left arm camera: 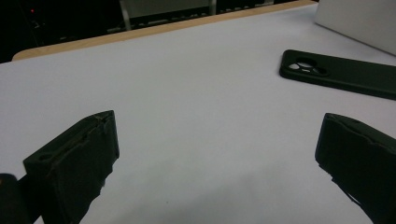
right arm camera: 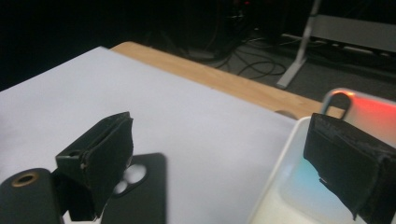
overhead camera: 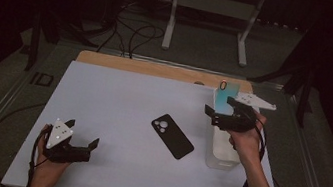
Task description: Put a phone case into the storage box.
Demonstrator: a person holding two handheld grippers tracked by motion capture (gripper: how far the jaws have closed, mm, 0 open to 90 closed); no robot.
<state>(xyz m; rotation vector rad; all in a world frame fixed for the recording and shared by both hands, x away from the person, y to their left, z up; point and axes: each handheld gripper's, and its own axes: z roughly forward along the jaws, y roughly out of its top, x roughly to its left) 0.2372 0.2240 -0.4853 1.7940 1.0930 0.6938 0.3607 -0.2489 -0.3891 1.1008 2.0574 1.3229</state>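
A person's two hands work at a white tabletop [overhead camera: 117,101], each holding one two-jaw gripper. The left gripper [overhead camera: 79,146] rests low at the near left of the tabletop, jaws spread wide with nothing between them; in the left gripper view the bare white surface fills the gap between its two black jaws. Ahead and to the right of that gripper lies one black phone case [overhead camera: 172,136], flat on the tabletop with its camera cutout toward the far side; the same case appears at the upper right of the left gripper view [left arm camera: 341,74].

The right gripper [overhead camera: 216,112] is raised at the right side of the tabletop, above the far end of one clear rectangular container [overhead camera: 221,155] that stands just right of the case. Its jaws are open wide. One pale blue phone [overhead camera: 226,97] stands tilted upward at that gripper, its top edge glowing orange-red; in the right gripper view the phone [right arm camera: 369,112] sits at and behind the right-hand jaw, while the left-hand jaw is apart from it, over the black case [right arm camera: 140,196]. Whether the jaw touches the phone cannot be told.

Beyond the tabletop, one white metal stand [overhead camera: 213,10] and several dark cables [overhead camera: 136,33] lie on the floor.
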